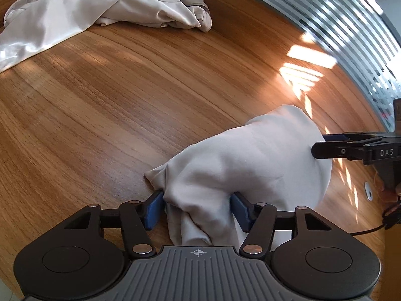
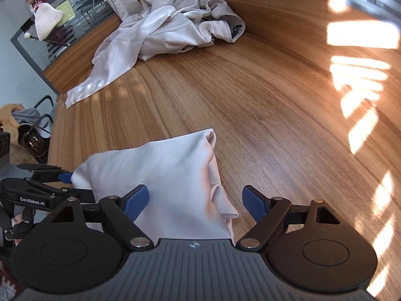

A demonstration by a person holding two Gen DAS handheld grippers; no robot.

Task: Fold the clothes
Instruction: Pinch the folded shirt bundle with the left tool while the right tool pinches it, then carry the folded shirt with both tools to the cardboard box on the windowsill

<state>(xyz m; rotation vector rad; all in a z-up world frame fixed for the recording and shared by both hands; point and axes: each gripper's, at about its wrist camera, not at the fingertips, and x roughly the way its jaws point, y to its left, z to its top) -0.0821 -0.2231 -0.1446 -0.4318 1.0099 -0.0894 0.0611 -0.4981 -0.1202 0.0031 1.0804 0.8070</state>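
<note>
A folded light-grey garment (image 1: 250, 160) lies on the wooden table at the near edge; it also shows in the right wrist view (image 2: 160, 175). My left gripper (image 1: 196, 208) is open, its blue pads either side of a bunched end of the cloth. My right gripper (image 2: 195, 200) is open, with the garment's other end lying between its pads. Each gripper shows from the side in the other's view: the right one (image 1: 325, 148) touches the cloth's far side, the left one (image 2: 62, 175) its left edge.
A heap of crumpled pale clothes (image 1: 100, 10) lies at the table's far side, also in the right wrist view (image 2: 163, 30). A striped glass partition (image 1: 338, 20) runs behind the table. A chair with bags (image 2: 27, 130) stands beyond the table's left end.
</note>
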